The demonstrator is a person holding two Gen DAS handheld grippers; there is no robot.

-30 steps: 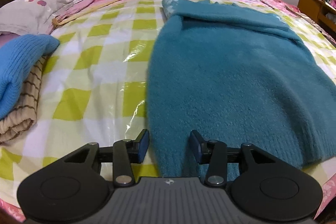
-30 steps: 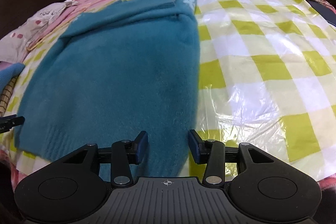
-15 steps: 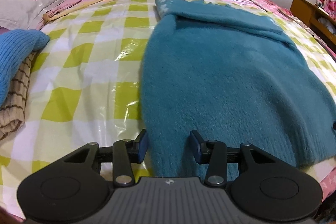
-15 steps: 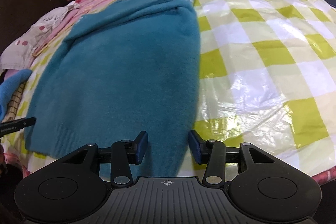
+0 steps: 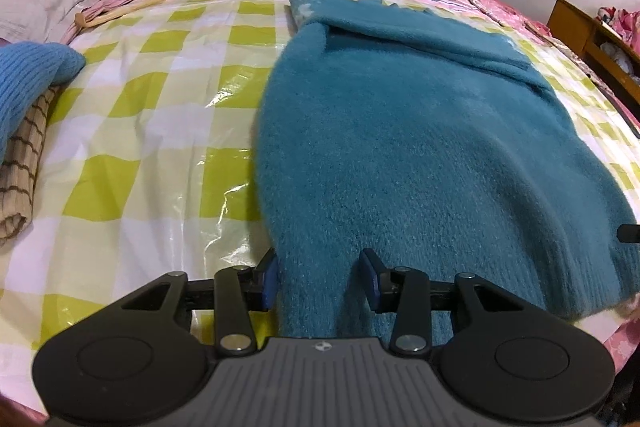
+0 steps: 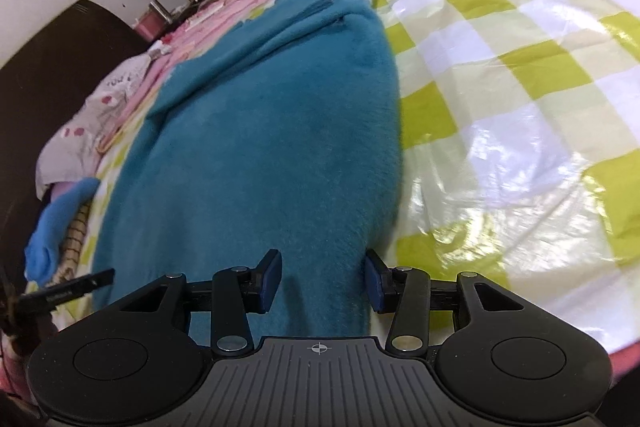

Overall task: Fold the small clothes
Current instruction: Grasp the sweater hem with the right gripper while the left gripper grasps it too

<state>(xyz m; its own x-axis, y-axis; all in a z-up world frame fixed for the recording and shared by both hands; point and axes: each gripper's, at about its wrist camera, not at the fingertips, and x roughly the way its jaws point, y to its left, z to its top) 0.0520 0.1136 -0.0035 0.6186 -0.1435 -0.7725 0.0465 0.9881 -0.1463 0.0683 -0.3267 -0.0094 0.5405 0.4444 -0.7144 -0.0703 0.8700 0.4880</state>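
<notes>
**Both grippers closing in on the sweater's bottom corners**

The teal sweater (image 5: 420, 147) lies flat on the green-checked plastic sheet (image 5: 168, 131) over the bed, sleeves folded across its far end, hem nearest the cameras. Over the last second both grippers have moved forward and lower. The left gripper (image 5: 318, 277) now straddles the hem's left corner and the right gripper (image 6: 322, 281) the right corner, each with its 2 fingers spread wide and nothing clamped. That suggests the next step is to pinch both corners and carry the hem toward the collar. A stack of folded clothes (image 5: 24, 131) sits well apart at the left.
</notes>
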